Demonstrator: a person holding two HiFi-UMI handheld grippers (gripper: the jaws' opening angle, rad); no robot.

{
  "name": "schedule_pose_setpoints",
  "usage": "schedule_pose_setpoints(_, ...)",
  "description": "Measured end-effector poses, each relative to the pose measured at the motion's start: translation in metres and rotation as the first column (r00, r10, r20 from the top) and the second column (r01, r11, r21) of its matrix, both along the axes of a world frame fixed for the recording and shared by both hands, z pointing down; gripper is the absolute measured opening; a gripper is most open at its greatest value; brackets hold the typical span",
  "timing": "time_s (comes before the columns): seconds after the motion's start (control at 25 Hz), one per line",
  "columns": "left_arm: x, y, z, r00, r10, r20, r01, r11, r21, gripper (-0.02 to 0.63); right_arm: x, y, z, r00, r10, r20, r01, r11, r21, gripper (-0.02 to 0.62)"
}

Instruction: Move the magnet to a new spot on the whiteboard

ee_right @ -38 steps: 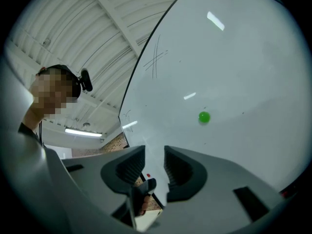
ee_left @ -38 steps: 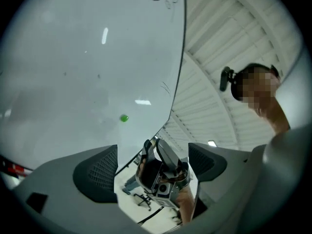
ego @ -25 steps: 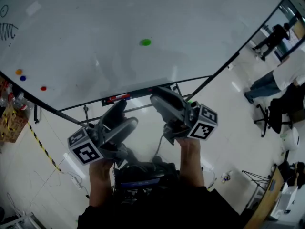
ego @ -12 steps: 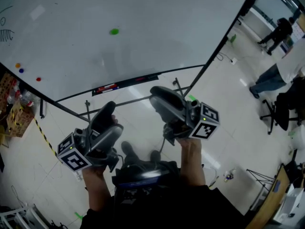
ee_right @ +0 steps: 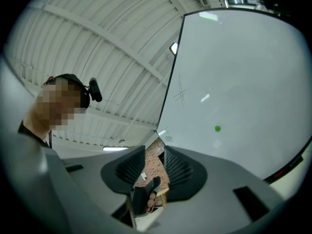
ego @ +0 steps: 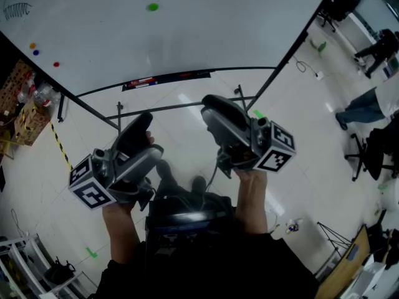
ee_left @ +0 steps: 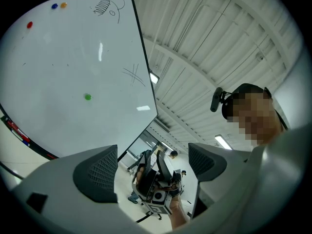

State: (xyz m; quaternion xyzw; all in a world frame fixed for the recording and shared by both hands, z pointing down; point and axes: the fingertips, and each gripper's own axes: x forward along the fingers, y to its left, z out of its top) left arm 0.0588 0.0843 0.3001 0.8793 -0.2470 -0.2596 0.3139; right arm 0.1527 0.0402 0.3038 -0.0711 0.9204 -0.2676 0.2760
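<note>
A small green magnet (ego: 153, 7) sticks to the whiteboard (ego: 206, 23), far above both grippers. It also shows as the green magnet (ee_left: 87, 97) in the left gripper view and the green magnet (ee_right: 217, 128) in the right gripper view. My left gripper (ego: 151, 134) is held low at the left, away from the board, its jaws wide open and empty (ee_left: 152, 167). My right gripper (ego: 210, 104) is held beside it with its jaws drawn almost together and nothing between them (ee_right: 155, 165). Neither gripper touches the board.
Orange (ego: 32, 45), blue (ego: 36, 52) and red (ego: 56, 63) magnets sit at the board's left edge. A marker tray (ego: 168, 78) runs along the board's bottom. The board's stand bars (ego: 181, 107) cross just ahead of the grippers. Boxes (ego: 28, 114) stand at the left; people and chairs are at the far right.
The board and green magnet have slid up in the head view. My left gripper has dropped lower and to the left. The right gripper has stayed almost in place.
</note>
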Motion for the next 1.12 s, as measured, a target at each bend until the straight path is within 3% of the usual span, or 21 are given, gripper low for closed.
schedule_pose_setpoints(0.4, 0.003, -0.001, -0.005, 1.0, 0.026, -0.003, -0.026, 0.999, 0.024, 0.445, -0.008, 0.012, -0.008, 1.0, -0.026, 0.002, 0.025, 0.998, 0.058, 0.149)
schedule_pose_setpoints(0.92, -0.063, -0.029, -0.004, 0.999, 0.005, -0.036, -0.005, 1.0, 0.006, 0.445, -0.073, -0.009, -0.008, 0.998, -0.048, -0.037, 0.051, 0.996, 0.075, 0.104)
schedule_pose_setpoints(1.12, -0.074, -0.034, 0.001, 0.999, 0.014, -0.042, -0.014, 1.0, -0.001, 0.445, -0.08, -0.013, -0.008, 0.998, -0.032, -0.045, 0.035, 0.997, 0.075, 0.098)
